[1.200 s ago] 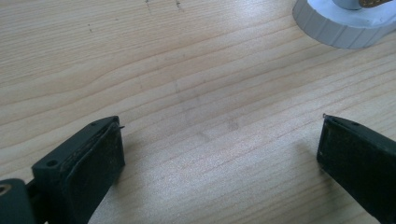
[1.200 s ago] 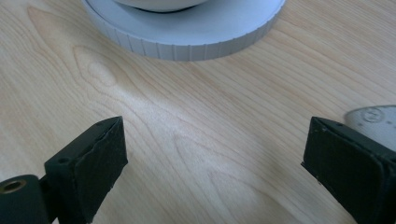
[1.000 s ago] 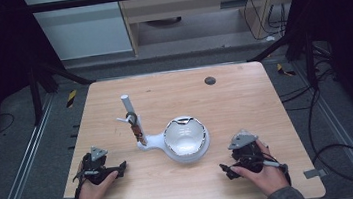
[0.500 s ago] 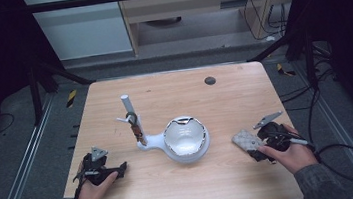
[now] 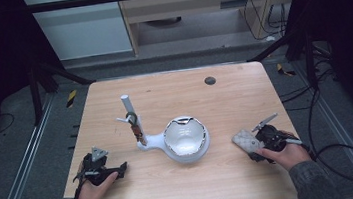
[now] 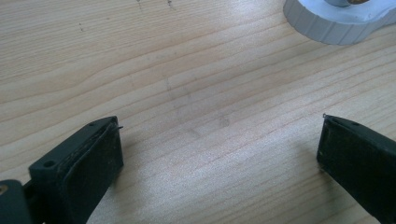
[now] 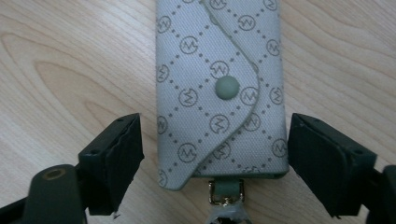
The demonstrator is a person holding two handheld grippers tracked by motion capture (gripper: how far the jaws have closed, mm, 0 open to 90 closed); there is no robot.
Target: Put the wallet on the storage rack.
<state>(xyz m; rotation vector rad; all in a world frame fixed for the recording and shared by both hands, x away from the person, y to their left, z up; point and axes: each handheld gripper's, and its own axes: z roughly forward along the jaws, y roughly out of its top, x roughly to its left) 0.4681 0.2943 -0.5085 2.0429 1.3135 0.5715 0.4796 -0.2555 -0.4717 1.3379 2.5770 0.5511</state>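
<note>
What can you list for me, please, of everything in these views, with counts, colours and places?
Key pouch: one, pale grey, patterned, snap flap; table's right, between the right gripper's open jaws.
Stand: one, white, upright post with hook, bowl-shaped dish; table centre.
Dark disc: one, far edge.
Table: one, light wood.
Left gripper: black, open, over bare wood at near left.
Right gripper: black, open around pouch.

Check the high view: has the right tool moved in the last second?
Yes. The right tool shifted outward toward the table's right edge, farther from the white bowl, and now straddles a patterned key pouch.
</note>
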